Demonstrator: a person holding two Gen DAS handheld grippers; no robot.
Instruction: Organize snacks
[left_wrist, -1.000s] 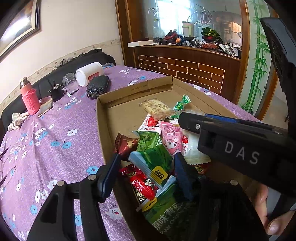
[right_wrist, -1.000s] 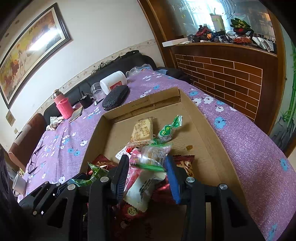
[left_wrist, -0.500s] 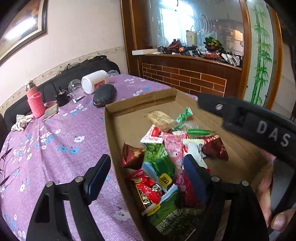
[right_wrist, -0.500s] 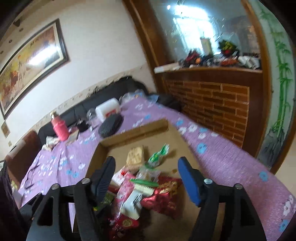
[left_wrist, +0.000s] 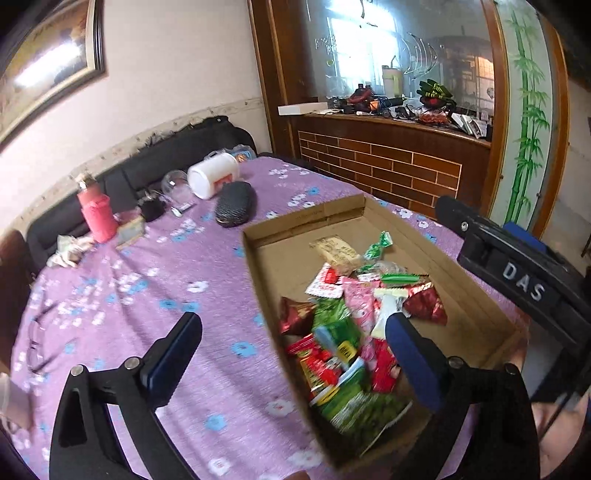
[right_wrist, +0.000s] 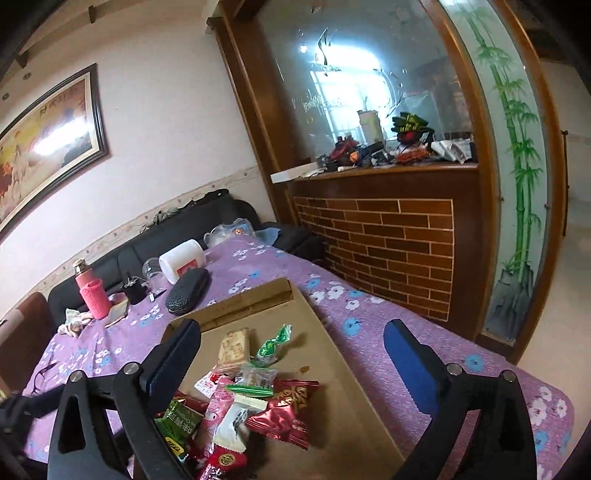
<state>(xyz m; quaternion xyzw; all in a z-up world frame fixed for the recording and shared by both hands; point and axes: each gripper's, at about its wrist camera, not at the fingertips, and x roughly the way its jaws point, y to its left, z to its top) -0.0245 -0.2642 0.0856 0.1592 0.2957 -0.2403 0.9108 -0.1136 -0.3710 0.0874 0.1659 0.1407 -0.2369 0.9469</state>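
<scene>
A shallow cardboard box (left_wrist: 476, 295) lies on the purple flowered tablecloth and holds a pile of snack packets (left_wrist: 343, 325): green, red, pink and white wrappers, a beige cracker pack (left_wrist: 336, 251) and a green candy (left_wrist: 376, 243). The box (right_wrist: 332, 343) and the snack pile (right_wrist: 236, 402) also show in the right wrist view. My left gripper (left_wrist: 291, 354) is open and empty, raised above the box's near left wall. My right gripper (right_wrist: 291, 365) is open and empty, raised above the box; its body (left_wrist: 517, 273) crosses the left wrist view.
At the table's far side stand a pink bottle (left_wrist: 94, 214), a white jar (left_wrist: 214, 179) on its side, a black case (left_wrist: 234, 208), a clear cup (left_wrist: 175, 184) and small clutter. Glasses (left_wrist: 37, 332) lie at the left. A black sofa and a brick-fronted counter (right_wrist: 388, 236) stand behind.
Both grippers opened, let go of their snack packets into the box, and rose back away from the pile.
</scene>
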